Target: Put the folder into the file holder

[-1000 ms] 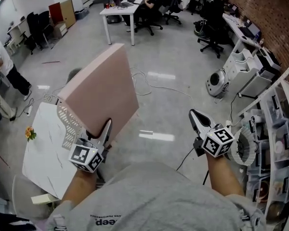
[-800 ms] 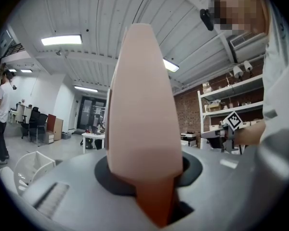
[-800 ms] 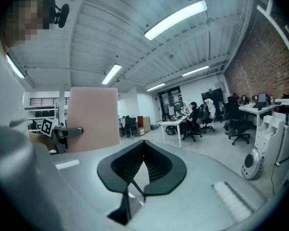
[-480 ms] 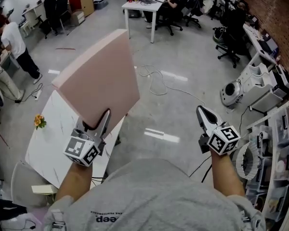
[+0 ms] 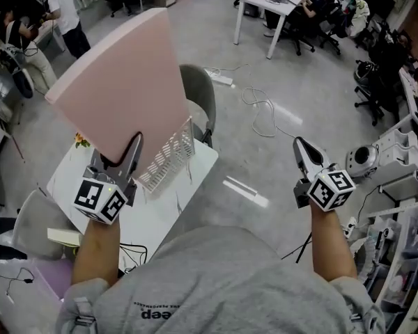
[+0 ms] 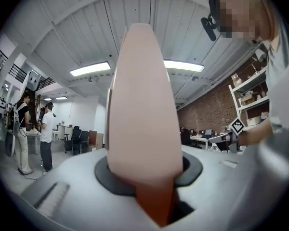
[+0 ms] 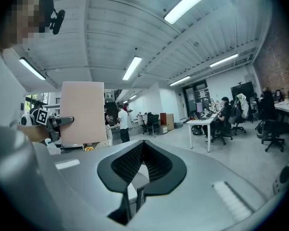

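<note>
A large pink folder point(image 5: 118, 89) stands tilted up in the air, and my left gripper point(image 5: 129, 150) is shut on its lower edge. In the left gripper view the folder point(image 6: 142, 105) fills the gap between the jaws, seen edge-on. The white mesh file holder point(image 5: 168, 155) stands on the white table point(image 5: 164, 211), just right of and below the folder's lower corner. My right gripper point(image 5: 303, 148) hangs over the floor to the right, shut with nothing in it. From the right gripper view I see the folder point(image 7: 82, 112) and the left gripper point(image 7: 62, 121) off to the left.
A grey chair point(image 5: 198, 96) stands behind the table and another seat point(image 5: 28, 214) at its near left. A small flower point(image 5: 81, 142) lies on the table. A cable point(image 5: 265, 106) trails on the floor. Desks with people point(image 5: 285, 2) are far off, with shelving point(image 5: 404, 256) on the right.
My view has swung left, and the left gripper carried the folder over the table. The file holder, hidden behind the folder before, now shows beside its lower corner. The right gripper stays shut.
</note>
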A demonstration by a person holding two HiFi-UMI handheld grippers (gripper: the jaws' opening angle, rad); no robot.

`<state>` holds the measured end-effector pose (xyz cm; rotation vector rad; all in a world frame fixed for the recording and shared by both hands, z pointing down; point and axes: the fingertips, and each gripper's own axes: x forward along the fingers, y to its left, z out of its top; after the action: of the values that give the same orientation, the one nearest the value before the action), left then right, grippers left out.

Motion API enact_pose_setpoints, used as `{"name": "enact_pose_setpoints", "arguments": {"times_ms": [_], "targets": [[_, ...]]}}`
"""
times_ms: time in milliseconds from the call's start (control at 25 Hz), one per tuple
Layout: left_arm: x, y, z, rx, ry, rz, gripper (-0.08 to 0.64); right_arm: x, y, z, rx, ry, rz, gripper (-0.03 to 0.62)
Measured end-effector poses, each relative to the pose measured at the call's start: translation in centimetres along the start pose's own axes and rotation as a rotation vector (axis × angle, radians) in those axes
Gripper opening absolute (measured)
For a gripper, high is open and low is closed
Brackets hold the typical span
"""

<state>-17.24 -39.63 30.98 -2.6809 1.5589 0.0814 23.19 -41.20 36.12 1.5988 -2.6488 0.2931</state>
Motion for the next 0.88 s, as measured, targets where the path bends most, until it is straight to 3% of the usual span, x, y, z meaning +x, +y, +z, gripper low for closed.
{"name": "enact_pose_setpoints", "arguments": {"times_ms": [200, 440, 640, 880], "targets": [[-1.7, 3.3, -2.2, -0.034, 0.025, 0.038, 0.198, 4.5, 3.2, 0.3, -0.019, 0.013, 0.057, 0.005], [-1.7, 5.6, -6.7, -0.069, 0.035, 0.006, 0.198, 9.3, 6.0, -1.2, -0.044, 0.037, 0.093, 0.005], [-2.2, 6.1, -9.6, -0.091, 0.051, -0.002, 0.198, 10.3, 7.5, -2.6, -0.047, 0.074, 0.098, 0.005], [-2.2, 6.4, -12.2, -0.113, -0.005, -0.035, 0.198, 10.7, 8.2, -4.5, -0.048, 0.120, 0.078, 0.005]]}}
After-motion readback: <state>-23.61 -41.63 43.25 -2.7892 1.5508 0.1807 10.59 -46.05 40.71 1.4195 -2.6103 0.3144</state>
